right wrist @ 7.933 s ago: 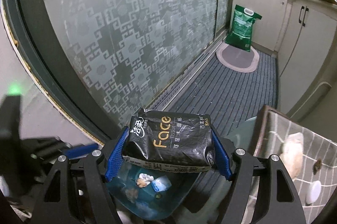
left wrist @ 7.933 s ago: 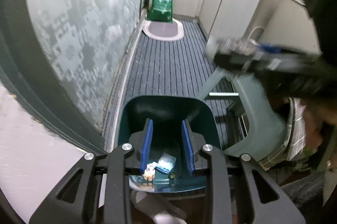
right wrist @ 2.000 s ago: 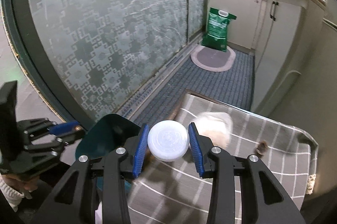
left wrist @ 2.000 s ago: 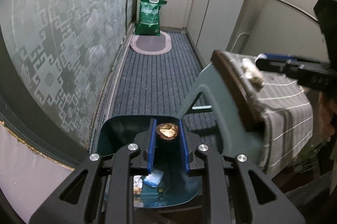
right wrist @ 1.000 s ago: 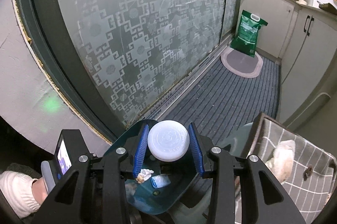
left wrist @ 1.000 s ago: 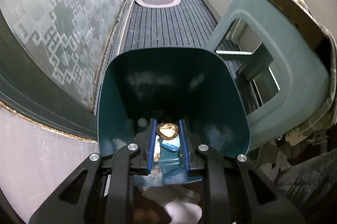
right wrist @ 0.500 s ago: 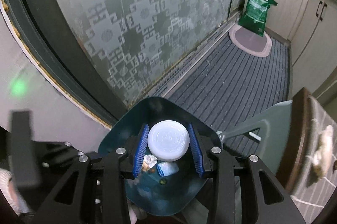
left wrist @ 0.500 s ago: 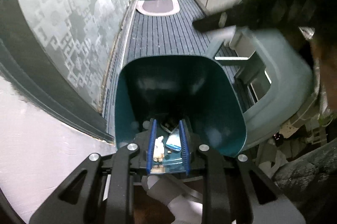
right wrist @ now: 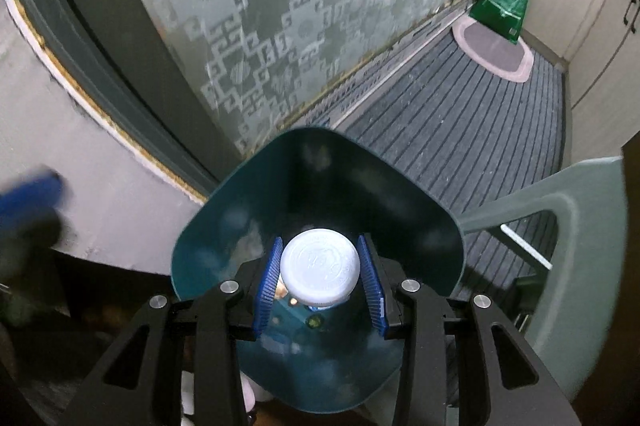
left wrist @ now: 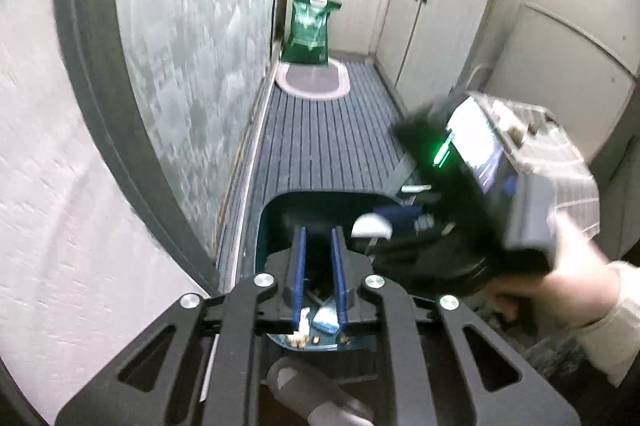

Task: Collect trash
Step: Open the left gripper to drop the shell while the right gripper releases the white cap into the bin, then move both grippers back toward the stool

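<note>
A dark teal trash bin (right wrist: 224, 238) stands on the floor by the glass door; it also shows in the left wrist view (left wrist: 276, 210). My right gripper (right wrist: 319, 272) is shut on a round white lid (right wrist: 319, 268) and holds it over the bin's opening. Scraps of trash (left wrist: 326, 318) lie at the bin's bottom. My left gripper (left wrist: 318, 246) is narrowly open and empty above the bin. The right gripper's body (left wrist: 472, 194) shows blurred at the right of the left wrist view, with the white lid (left wrist: 372, 226) at its tip.
A frosted patterned glass door (right wrist: 280, 6) runs along the left. A grey-green plastic stool (right wrist: 572, 226) with a checked cloth (left wrist: 560, 146) stands right of the bin. A green bag (left wrist: 310, 26) and an oval mat (left wrist: 314, 82) lie at the far end by white cabinets (left wrist: 432, 18).
My left gripper has let go of the small brown piece and risen away from the bin. My right gripper has moved down with the white lid over the bin's opening.
</note>
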### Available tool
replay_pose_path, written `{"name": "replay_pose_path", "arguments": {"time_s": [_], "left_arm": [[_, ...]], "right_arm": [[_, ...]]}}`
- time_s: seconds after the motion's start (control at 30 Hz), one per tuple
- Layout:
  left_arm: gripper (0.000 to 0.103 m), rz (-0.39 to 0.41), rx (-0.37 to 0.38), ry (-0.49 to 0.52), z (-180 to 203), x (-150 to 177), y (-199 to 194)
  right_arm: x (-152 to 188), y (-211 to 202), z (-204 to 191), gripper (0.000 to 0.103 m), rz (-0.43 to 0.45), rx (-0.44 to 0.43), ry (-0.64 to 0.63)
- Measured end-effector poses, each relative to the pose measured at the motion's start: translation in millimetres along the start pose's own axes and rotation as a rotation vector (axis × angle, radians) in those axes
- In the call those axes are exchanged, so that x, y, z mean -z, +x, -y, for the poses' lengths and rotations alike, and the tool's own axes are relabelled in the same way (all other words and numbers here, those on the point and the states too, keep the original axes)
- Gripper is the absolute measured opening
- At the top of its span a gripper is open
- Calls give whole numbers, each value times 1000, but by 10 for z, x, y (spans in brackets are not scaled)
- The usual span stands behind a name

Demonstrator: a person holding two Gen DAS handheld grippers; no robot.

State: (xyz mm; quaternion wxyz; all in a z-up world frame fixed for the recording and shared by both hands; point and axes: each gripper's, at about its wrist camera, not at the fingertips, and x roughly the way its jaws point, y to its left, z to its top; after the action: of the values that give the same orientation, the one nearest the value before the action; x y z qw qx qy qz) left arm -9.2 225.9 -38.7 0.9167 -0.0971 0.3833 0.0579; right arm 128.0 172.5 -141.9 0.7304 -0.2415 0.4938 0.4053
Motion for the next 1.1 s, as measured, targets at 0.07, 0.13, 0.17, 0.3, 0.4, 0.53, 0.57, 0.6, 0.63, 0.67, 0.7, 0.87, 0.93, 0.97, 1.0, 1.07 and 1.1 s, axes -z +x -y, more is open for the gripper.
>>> {"name": "replay_pose_path", "arguments": {"time_s": [0.07,0.13,0.17,0.3,0.4,0.53,0.57,0.6,0.63,0.67,0.7,0.87,0.93,0.97,1.0,1.07,1.1], "left_arm": [[14,26,6,-5,30,-48,-101],[14,50,12,-1,80,-91,-192],[14,61,13,3,104,-111,-233],[14,94,24,6,168,-160,-367],[14,111,25,3,162,-190,-414],[14,131,27,-7,188,-250,-465],[14,137,28,-7,203,-267,-488],[14,147,28,-6,225,-288,-512],[14,151,31,-6,236,-302,-523],[14,156,36,-5,254,-318,-543],[14,162,38,-3,272,-332,-563],[14,189,43,-2,345,-388,-638],[15,204,44,-5,376,-424,-678],[16,210,45,-6,395,-432,-696],[16,219,46,-7,417,-452,-715],[18,231,47,-6,454,-483,-741],[18,235,47,-5,469,-492,-749]], "right_arm": [[31,36,6,39,-11,2,-4],[76,92,-9,39,-27,5,-11],[100,125,-17,39,-37,8,-13],[202,270,-16,39,-77,15,-17],[249,348,-21,39,-96,28,-23],[306,369,20,43,-105,53,-27],[320,367,38,49,-106,52,-20],[333,361,49,51,-104,50,-16],[343,351,60,51,-104,49,-15],[353,335,70,51,-102,48,-15],[357,316,73,51,-100,44,-15],[360,195,42,51,-73,22,-26],[351,89,42,51,-47,6,-27],[342,47,44,51,-37,-1,-26],[332,-21,48,51,-20,-10,-26],[298,-164,41,51,15,-29,-30],[282,-222,26,50,29,-34,-33]]}}
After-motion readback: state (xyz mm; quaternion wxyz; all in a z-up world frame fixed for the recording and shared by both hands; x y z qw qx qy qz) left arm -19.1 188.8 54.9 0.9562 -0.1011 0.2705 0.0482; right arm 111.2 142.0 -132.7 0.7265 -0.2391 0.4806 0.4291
